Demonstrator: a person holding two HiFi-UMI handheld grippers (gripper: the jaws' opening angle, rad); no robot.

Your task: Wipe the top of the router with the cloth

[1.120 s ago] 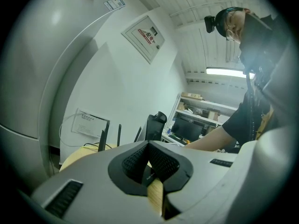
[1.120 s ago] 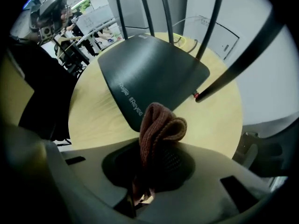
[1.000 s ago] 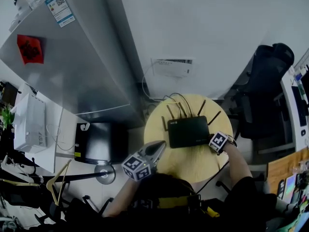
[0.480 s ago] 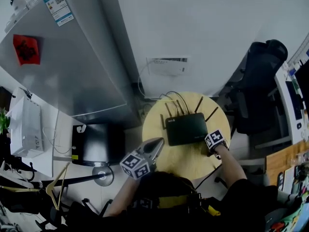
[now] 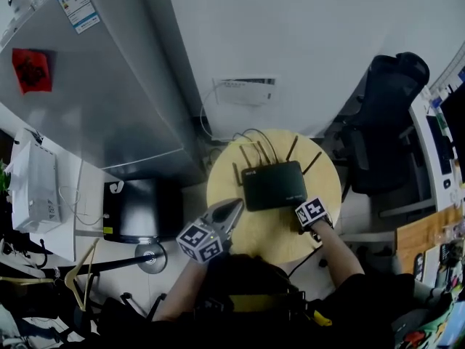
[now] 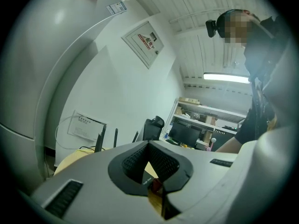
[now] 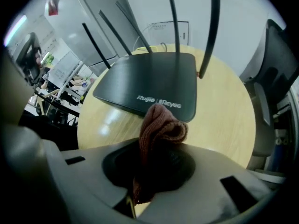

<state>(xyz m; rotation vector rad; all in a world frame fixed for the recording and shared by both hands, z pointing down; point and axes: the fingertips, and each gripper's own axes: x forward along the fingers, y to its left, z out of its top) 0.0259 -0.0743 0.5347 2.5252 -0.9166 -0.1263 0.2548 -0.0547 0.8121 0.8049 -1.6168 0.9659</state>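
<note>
Right gripper (image 5: 305,206) clamped on a bunched brown cloth (image 7: 161,127); the wad pokes out past the tips at the router's (image 5: 272,185) lower right corner in the head view. In the right gripper view the cloth overlaps the near edge by the logo; contact can't be confirmed. Left gripper (image 5: 234,211) closed and empty, hanging over the lower left of the round tabletop (image 5: 269,238), just beside the router but off it.

Risks:
- Nothing braces the router. A firm stroke toward the top of the frame could shove it across the tabletop and tug the cables behind it.
- Only a small wad of cloth protrudes. Pressing too low may bring the gripper's hard tips onto the casing.
- Antennas (image 5: 293,147) stand along the far edge. An overlong pass could snag the cloth or knock one over.

Versus a second ago:
- The right gripper has slid from the router's right side down to its lower right corner.
- The left gripper keeps its place by the tabletop's lower left.
- The whole scene sits further left in the head view.
</note>
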